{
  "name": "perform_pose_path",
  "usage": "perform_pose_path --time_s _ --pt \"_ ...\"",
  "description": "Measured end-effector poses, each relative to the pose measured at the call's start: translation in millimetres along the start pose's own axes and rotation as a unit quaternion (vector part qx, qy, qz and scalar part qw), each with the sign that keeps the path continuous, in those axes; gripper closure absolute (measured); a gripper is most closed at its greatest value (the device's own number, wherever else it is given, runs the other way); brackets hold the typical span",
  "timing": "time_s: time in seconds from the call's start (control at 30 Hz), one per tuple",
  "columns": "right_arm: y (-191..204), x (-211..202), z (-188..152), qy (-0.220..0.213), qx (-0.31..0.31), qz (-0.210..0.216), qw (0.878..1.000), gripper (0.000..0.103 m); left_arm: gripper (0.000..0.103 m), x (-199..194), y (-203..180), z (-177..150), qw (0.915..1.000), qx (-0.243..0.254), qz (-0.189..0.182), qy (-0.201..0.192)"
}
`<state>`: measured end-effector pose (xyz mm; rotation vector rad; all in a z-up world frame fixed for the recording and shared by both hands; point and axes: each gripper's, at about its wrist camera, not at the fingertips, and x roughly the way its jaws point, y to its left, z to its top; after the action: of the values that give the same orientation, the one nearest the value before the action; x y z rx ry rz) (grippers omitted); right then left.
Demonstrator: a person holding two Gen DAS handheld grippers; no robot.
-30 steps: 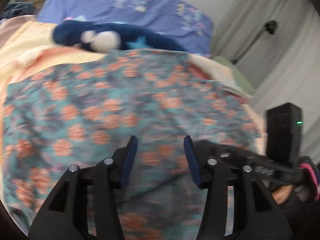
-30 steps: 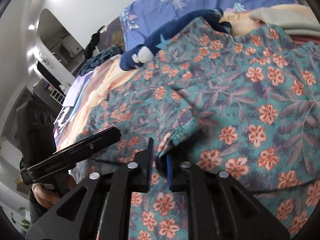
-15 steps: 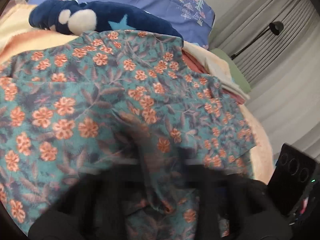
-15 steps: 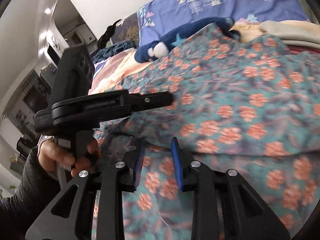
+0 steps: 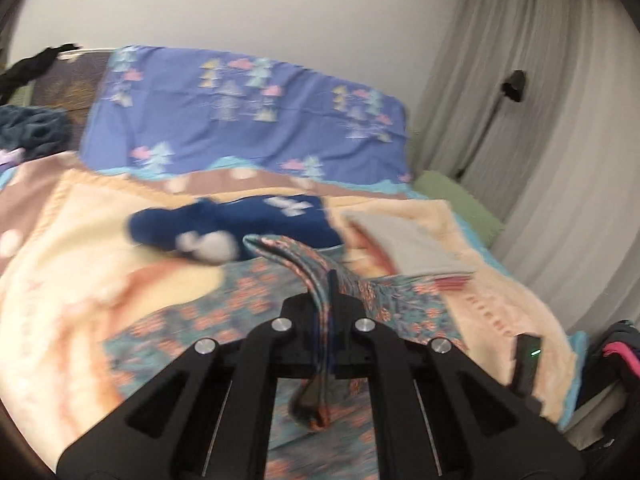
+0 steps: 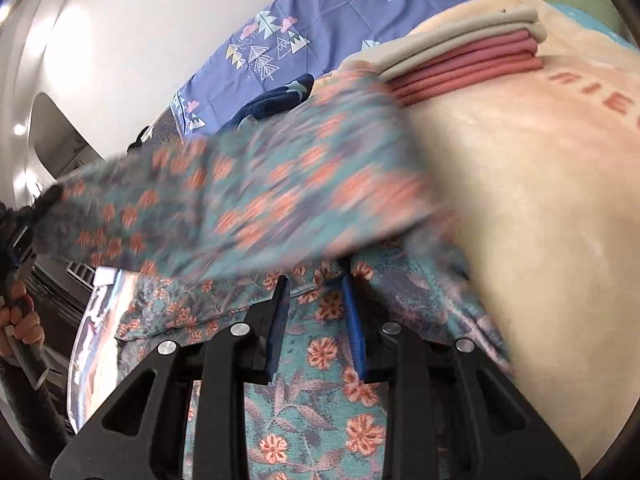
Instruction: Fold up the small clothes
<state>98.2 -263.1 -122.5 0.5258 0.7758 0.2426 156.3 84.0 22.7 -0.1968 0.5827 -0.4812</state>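
Note:
A teal garment with orange flowers lies on the peach blanket of the bed. My left gripper is shut on an edge of the floral garment, and the cloth rises in a fold from between its fingers. In the right wrist view the floral garment is lifted and blurred in a band across the middle, with another part lying flat below. My right gripper is open over that flat part, fingers apart with cloth between them but not pinched.
A dark blue plush garment lies behind the floral one. Folded grey and pink clothes are stacked on the peach blanket. A blue patterned pillow is at the head, curtains on the right.
My left gripper has shut on the floral garment's edge and lifted it. My right gripper let go of the cloth it held a second ago and now stands open.

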Motion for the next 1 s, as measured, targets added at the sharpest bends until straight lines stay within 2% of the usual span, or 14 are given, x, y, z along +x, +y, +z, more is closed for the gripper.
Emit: perform_pose_path --time_s 0.13,0.33,0.4,0.53,0.63,0.7,0.77,0.83,0.87,0.9,0.93,0.97,1.0 --pt "2.1 0.5 -2.7 0.002 -0.009 -0.007 1.0 0.074 0.1 2.3 56.4 -33.4 0.997 -0.046 0.052 0.035" --pt "8.1 -4.2 -7.0 0.008 -0.03 -0.017 0.999 0.072 0.1 24.1 112.0 -74.5 0.9884 -0.109 0.071 0.078" --pt "13.1 -9.0 -10.6 0.016 -0.049 -0.02 0.998 0.066 0.099 28.5 117.8 -84.6 0.9864 -0.113 0.082 0.087" --pt "34.9 -17.0 -15.9 0.049 -0.103 -0.01 0.993 0.061 0.079 35.5 123.6 -103.3 0.9819 -0.096 0.121 0.109" --pt "55.9 -33.7 -13.1 0.055 -0.151 0.032 0.987 0.061 0.079 33.1 125.1 -103.9 0.9832 -0.087 0.118 0.109" --pt "64.7 -43.9 0.3 0.036 -0.165 0.041 0.985 0.061 0.078 31.7 123.4 -98.3 0.9847 -0.083 0.112 0.105" --pt "68.8 -45.6 25.4 0.006 -0.173 0.013 0.985 0.061 0.061 36.3 119.0 -91.9 0.985 -0.074 0.113 0.108" --pt "62.7 -30.4 54.0 -0.01 -0.172 -0.032 0.985 0.059 0.057 46.2 116.1 -86.8 0.9842 -0.067 0.114 0.117" --pt "56.4 -19.6 66.0 -0.011 -0.165 -0.054 0.985 0.059 0.058 54.1 115.1 -84.9 0.9827 -0.061 0.123 0.124" --pt "48.7 -6.8 77.4 -0.012 -0.154 -0.083 0.984 0.059 0.068 59.4 114.2 -83.3 0.9814 -0.057 0.134 0.126" --pt "36.2 9.1 89.1 -0.007 -0.135 -0.121 0.983 0.059 0.101 61.2 112.8 -81.9 0.9813 -0.054 0.141 0.12" --pt "27.3 19.4 95.7 0.0 -0.118 -0.14 0.983 0.059 0.1 59.3 110.8 -80.0 0.983 -0.055 0.136 0.11" --pt "18.5 27.1 99.5 0.005 -0.102 -0.147 0.984 0.059 0.099 50.0 105.6 -77.4 0.987 -0.052 0.128 0.081"
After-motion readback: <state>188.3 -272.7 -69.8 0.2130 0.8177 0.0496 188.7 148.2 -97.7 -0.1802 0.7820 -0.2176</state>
